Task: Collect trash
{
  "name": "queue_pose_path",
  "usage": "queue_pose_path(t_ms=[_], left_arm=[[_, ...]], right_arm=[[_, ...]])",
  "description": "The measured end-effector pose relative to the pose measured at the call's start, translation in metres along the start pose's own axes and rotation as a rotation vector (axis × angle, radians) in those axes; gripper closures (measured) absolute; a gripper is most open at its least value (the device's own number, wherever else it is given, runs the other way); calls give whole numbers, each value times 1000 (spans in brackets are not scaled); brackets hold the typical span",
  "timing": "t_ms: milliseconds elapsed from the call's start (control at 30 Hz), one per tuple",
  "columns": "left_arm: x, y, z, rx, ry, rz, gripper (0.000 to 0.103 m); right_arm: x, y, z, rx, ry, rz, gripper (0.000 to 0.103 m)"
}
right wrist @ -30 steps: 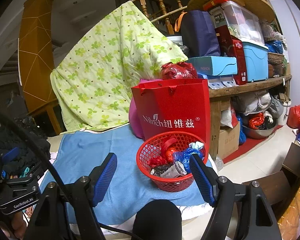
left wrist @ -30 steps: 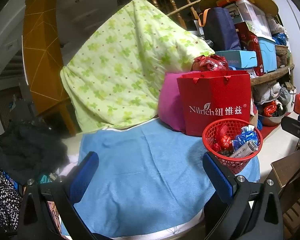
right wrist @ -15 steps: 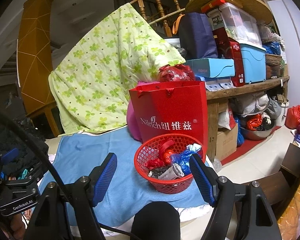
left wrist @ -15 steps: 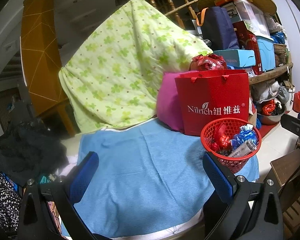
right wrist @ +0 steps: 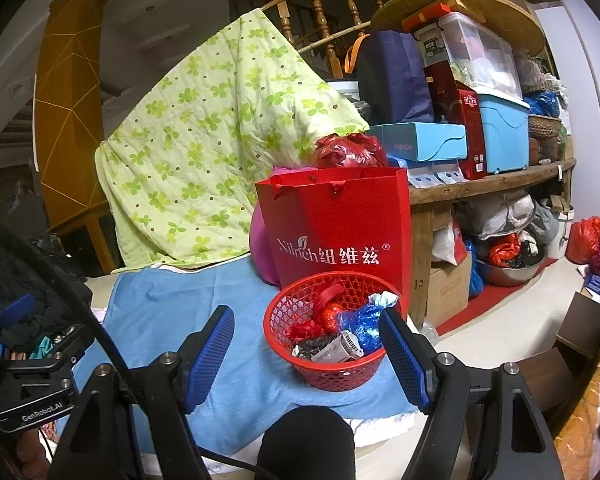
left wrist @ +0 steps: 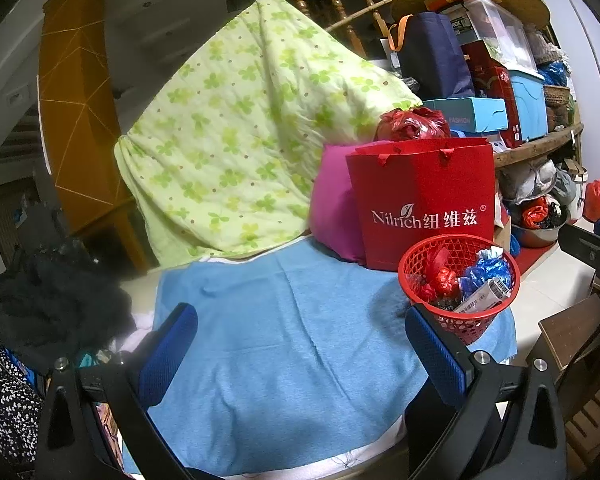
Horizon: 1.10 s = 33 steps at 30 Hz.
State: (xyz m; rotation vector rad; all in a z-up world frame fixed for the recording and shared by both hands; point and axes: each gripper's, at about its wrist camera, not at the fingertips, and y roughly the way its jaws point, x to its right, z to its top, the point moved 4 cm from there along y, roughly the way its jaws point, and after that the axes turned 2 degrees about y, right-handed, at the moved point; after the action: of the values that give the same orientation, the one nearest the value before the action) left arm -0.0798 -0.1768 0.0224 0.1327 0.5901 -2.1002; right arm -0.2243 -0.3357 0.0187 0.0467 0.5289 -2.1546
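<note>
Both grippers stand wide and hold nothing: left gripper; right gripper; the red basket of trash sits at one o'clock on the blue cloth.

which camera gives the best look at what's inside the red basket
The right wrist view. The red basket sits near the middle, between the open fingers, so its red and blue wrappers and a barcoded packet show clearly. In the left wrist view the red basket is off to the right, smaller, its base partly behind a finger.
</note>
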Motion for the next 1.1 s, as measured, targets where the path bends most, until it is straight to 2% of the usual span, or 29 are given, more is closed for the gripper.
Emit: queue_pose_path(t_ms=[500, 1100], left_arm=[[0, 3, -5, -4, 3, -16, 0], [22, 36, 2, -20, 42, -96, 0]], right_arm=[[2, 2, -2, 5, -8, -21, 25], [12, 24, -5, 2, -15, -83, 25]])
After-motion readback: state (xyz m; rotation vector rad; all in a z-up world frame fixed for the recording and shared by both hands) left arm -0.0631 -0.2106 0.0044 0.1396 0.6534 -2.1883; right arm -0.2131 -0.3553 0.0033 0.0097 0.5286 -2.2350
